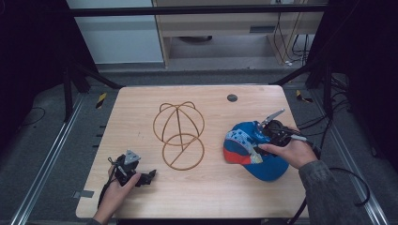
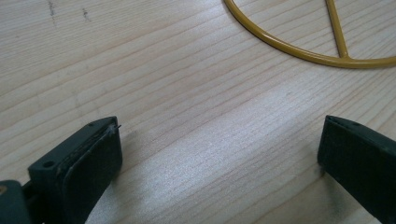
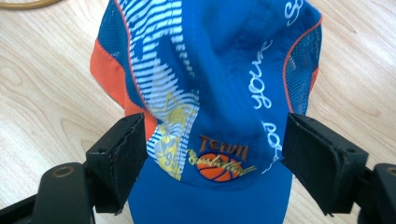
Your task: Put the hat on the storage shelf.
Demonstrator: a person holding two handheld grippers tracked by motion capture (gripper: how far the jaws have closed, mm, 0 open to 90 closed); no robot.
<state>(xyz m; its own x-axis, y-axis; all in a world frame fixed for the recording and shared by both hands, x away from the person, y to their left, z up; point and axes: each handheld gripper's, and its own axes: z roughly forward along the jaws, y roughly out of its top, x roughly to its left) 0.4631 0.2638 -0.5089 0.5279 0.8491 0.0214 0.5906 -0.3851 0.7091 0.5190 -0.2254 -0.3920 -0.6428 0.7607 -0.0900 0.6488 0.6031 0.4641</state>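
A blue cap (image 1: pixel 256 149) with orange side panels and white stripes lies on the right of the wooden table (image 1: pixel 141 101). My right gripper (image 1: pixel 260 141) hovers over it, held by a hand. In the right gripper view the cap (image 3: pixel 215 79) lies between the wide-apart jaws, and the right gripper (image 3: pixel 212 151) is open around its front panel with the basketball print. A yellow wire hat stand (image 1: pixel 179 135) sits at the table's middle. My left gripper (image 1: pixel 149 176) rests low at the front left, open, with bare wood between its jaws (image 2: pixel 219 154). The stand's ring (image 2: pixel 308 44) lies beyond it.
A dark round grommet (image 1: pixel 232 98) sits near the table's far edge. Cables (image 1: pixel 347 180) trail off the right side. Black frame legs and metal rails flank the table. Bare wood lies between the stand and the left gripper.
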